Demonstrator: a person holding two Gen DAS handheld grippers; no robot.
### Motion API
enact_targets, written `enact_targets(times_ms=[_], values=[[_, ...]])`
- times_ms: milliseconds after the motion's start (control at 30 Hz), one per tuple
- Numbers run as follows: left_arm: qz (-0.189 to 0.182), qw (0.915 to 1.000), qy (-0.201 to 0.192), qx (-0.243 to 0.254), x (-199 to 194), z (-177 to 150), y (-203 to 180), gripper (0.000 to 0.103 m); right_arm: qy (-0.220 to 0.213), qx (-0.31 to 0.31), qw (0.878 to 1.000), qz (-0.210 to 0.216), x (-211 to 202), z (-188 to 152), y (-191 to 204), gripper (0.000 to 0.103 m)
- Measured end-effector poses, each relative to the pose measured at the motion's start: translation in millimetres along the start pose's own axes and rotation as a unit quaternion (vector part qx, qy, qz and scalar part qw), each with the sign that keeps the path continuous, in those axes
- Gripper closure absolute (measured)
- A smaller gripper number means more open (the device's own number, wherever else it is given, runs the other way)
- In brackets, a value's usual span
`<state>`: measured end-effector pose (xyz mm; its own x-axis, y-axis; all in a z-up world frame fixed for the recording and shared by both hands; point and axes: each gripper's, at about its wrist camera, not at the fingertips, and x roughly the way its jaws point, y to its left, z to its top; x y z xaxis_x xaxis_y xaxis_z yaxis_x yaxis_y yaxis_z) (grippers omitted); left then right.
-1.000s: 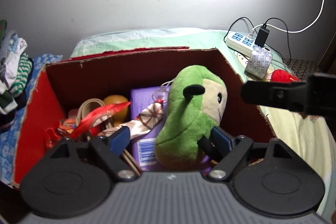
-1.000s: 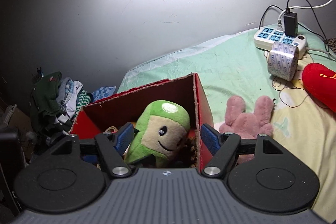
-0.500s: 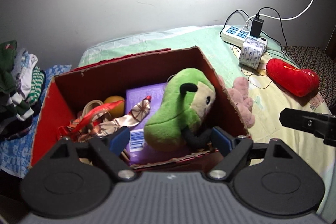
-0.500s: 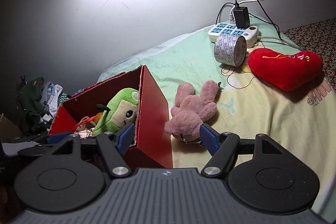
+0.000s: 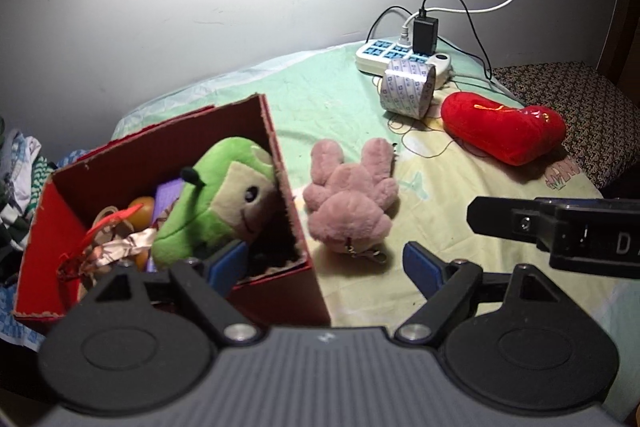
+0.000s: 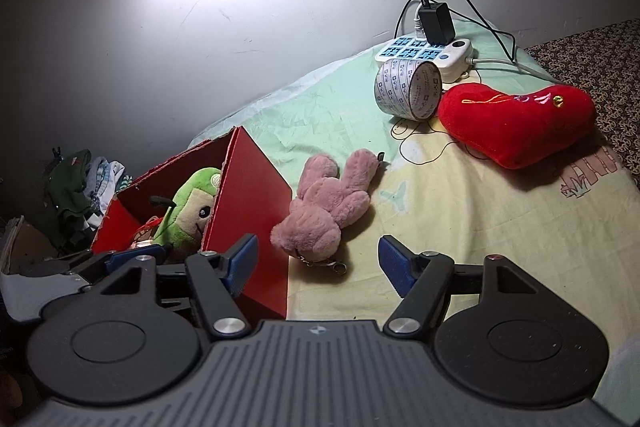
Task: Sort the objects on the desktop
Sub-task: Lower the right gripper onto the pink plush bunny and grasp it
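A red cardboard box (image 5: pixel 280 163) (image 6: pixel 252 195) stands at the left and holds a green plush toy (image 5: pixel 212 203) (image 6: pixel 188 211), a purple box, an orange ball and ribbons. A pink plush rabbit (image 5: pixel 348 203) (image 6: pixel 324 211) lies on the bedsheet just right of the box. A red plush heart (image 5: pixel 504 131) (image 6: pixel 516 123) and a tape roll (image 5: pixel 408 91) (image 6: pixel 408 91) lie farther back right. My left gripper (image 5: pixel 324 263) is open and empty, near the box's front right corner. My right gripper (image 6: pixel 316 259) is open and empty, just in front of the rabbit.
A white power strip (image 5: pixel 384 57) (image 6: pixel 424 53) with a black charger and cables sits by the wall. Clothes (image 6: pixel 84 183) are piled at the far left. A patterned dark cloth (image 5: pixel 592 99) borders the sheet on the right. The right gripper's body (image 5: pixel 560 231) shows in the left wrist view.
Both grippers have pulled back and swung right, away from the box. The green plush stays in the box. The pink rabbit and red heart have come into fuller view.
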<state>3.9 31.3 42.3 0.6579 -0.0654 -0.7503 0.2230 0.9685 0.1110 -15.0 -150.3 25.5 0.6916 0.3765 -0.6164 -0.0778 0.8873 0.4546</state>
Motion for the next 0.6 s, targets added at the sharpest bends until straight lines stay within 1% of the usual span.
enact_targets(times_ms=[100,133,200,267,433,600], values=[[-0.007,1.0,0.001,-0.002,3,1,-18,0.017,0.003,-0.008,1.0,-0.001,-6,4,-14,0.033],[-0.007,1.0,0.001,-0.002,5,1,-24,0.015,0.004,-0.011,1.0,-0.001,-8,6,-18,0.033],[-0.006,1.0,0.002,-0.001,8,0,-34,0.015,0.005,-0.014,1.0,-0.002,-10,8,-26,0.033],[-0.009,0.9999,0.011,-0.007,14,0,-43,0.015,0.009,-0.017,1.0,-0.001,-11,11,-34,0.033],[-0.005,0.9996,0.022,-0.015,24,-2,-59,0.015,0.02,-0.02,1.0,0.002,-8,16,-50,0.033],[-0.001,0.9991,0.036,-0.024,36,-4,-64,0.015,0.031,-0.027,0.999,0.011,1,22,-57,0.033]])
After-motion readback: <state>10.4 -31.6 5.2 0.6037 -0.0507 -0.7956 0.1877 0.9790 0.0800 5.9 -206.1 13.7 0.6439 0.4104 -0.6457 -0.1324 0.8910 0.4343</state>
